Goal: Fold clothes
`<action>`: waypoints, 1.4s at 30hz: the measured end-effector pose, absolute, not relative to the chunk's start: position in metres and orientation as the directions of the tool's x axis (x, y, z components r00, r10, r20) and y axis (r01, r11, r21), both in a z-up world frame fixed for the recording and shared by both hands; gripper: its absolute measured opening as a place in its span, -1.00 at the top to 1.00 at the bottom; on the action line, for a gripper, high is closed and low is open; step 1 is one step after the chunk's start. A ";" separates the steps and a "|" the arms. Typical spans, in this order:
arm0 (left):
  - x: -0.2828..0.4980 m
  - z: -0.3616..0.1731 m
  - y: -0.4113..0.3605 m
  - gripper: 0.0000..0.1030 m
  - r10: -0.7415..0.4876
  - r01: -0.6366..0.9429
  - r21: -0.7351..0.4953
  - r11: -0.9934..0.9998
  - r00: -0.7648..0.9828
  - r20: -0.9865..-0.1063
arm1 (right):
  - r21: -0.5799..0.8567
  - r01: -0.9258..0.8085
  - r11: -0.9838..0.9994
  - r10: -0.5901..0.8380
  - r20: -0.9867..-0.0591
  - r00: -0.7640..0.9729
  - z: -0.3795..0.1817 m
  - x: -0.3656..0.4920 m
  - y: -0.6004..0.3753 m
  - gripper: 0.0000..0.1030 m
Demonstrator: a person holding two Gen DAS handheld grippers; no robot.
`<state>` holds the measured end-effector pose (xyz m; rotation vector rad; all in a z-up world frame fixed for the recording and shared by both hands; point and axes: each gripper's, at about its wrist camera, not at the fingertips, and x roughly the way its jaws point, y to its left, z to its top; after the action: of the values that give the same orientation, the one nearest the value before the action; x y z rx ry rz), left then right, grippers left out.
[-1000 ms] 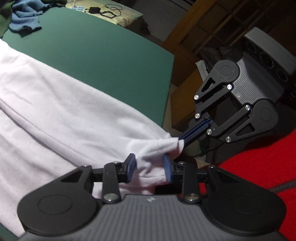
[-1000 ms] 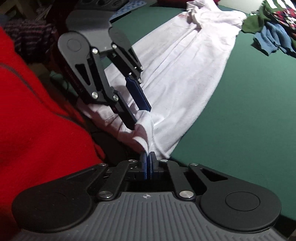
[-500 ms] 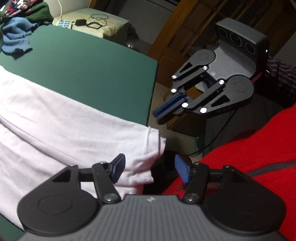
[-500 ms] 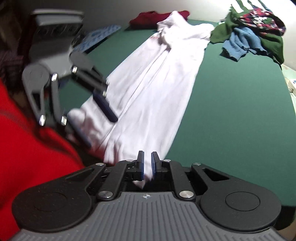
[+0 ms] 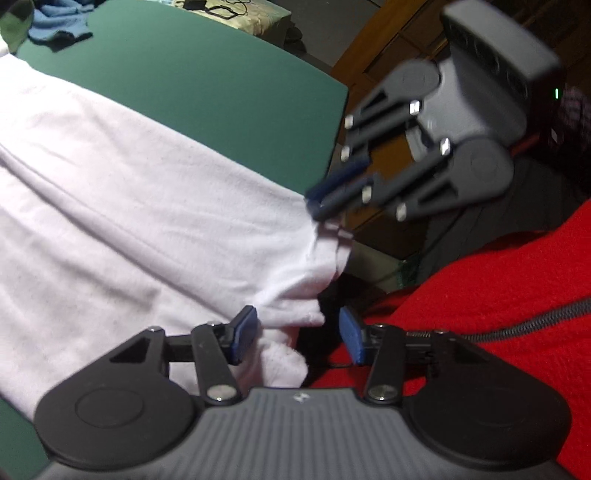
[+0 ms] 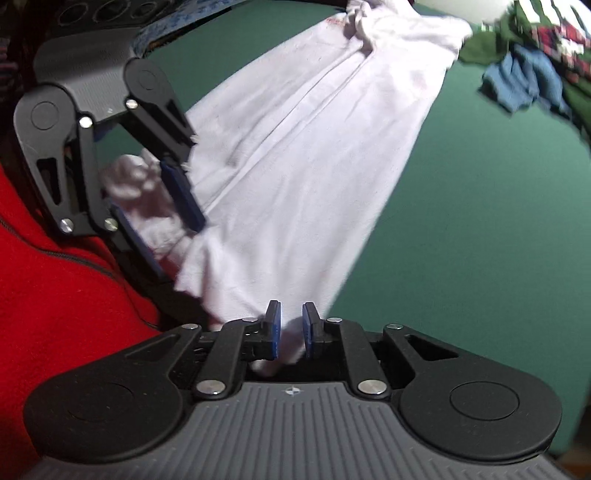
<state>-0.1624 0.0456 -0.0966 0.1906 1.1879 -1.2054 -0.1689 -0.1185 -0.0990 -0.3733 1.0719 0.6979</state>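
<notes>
White garment (image 5: 155, 221) hem sits between the spread left tool (image 5: 297, 334) and the barely parted right tool (image 6: 291, 332), its length lying along the green table (image 6: 480, 221). Both should pinch the hem corners squarely before lifting.

- The green worktop (image 5: 207, 81) runs wide, its corner ending near dark wooden furniture (image 5: 373, 55).
- At the worktop's far edge lies a heap of clothes (image 6: 543, 55): a crumpled blue piece (image 6: 517, 81), dark green cloth and something plaid.
- A red fleece sleeve (image 5: 498, 295) with a grey zip fills the near side.
- Beyond the worktop, a black cable (image 5: 218, 9) lies coiled on a pale patterned surface.
</notes>
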 end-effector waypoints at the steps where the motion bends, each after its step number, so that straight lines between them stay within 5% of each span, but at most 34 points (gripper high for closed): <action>1: -0.156 -0.089 0.052 0.06 -0.631 0.776 -0.453 0.438 -0.093 -0.770 | 0.027 -0.686 0.727 0.333 -0.888 0.318 -0.089 -0.162 -0.120 0.73; 3: -0.138 -0.071 0.066 0.04 -0.678 0.727 -0.487 0.484 -0.040 -0.734 | 0.036 -0.656 0.754 0.370 -0.848 0.378 -0.061 -0.136 -0.127 0.58; 6: -0.109 -0.044 0.086 -0.27 -0.695 0.660 -0.457 0.596 0.138 -0.706 | 0.053 -0.611 0.790 0.422 -0.770 0.479 -0.024 -0.088 -0.127 0.40; 11: -0.048 -0.044 0.120 -0.41 -0.487 0.428 -0.302 0.852 0.433 -0.759 | 0.051 -0.578 0.814 0.455 -0.674 0.582 -0.005 0.005 -0.109 0.36; 15: 0.022 -0.048 0.171 -0.30 -0.433 0.193 -0.391 0.900 0.494 -0.754 | 0.106 -0.507 0.855 0.430 -0.689 0.583 -0.021 0.080 -0.101 0.35; 20: 0.074 -0.058 0.189 -0.56 -0.394 0.040 -0.458 0.888 0.579 -0.714 | 0.187 -0.415 0.890 0.416 -0.706 0.573 -0.050 0.145 -0.095 0.34; 26: 0.115 -0.081 0.170 -0.56 -0.309 -0.040 -0.405 0.913 0.580 -0.754 | 0.258 -0.429 0.866 0.479 -0.676 0.561 -0.065 0.183 -0.084 0.36; 29: 0.119 -0.086 0.161 -0.23 -0.271 -0.049 -0.368 0.929 0.587 -0.763 | 0.257 -0.506 0.824 0.542 -0.620 0.568 -0.061 0.198 -0.070 0.38; 31: 0.119 -0.090 0.155 0.26 -0.258 -0.046 -0.351 0.935 0.591 -0.764 | 0.256 -0.538 0.803 0.570 -0.591 0.570 -0.062 0.206 -0.056 0.38; 33: 0.114 -0.089 0.152 0.35 -0.259 -0.039 -0.354 0.934 0.607 -0.751 | 0.226 -0.570 0.790 0.579 -0.582 0.571 -0.068 0.214 -0.032 0.38; 37: 0.104 -0.086 0.140 0.89 -0.212 -0.002 -0.275 0.961 0.632 -0.746 | 0.150 -0.616 0.774 0.571 -0.587 0.574 -0.087 0.223 0.012 0.38; 42: 0.100 -0.090 0.133 0.98 -0.169 0.024 -0.200 0.979 0.638 -0.752 | 0.147 -0.604 0.783 0.550 -0.617 0.563 -0.108 0.243 0.036 0.30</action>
<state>0.0998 0.1329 -0.0903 -0.1781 0.8737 -0.1106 0.2425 0.0360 -0.1079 -0.0849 0.6961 0.6803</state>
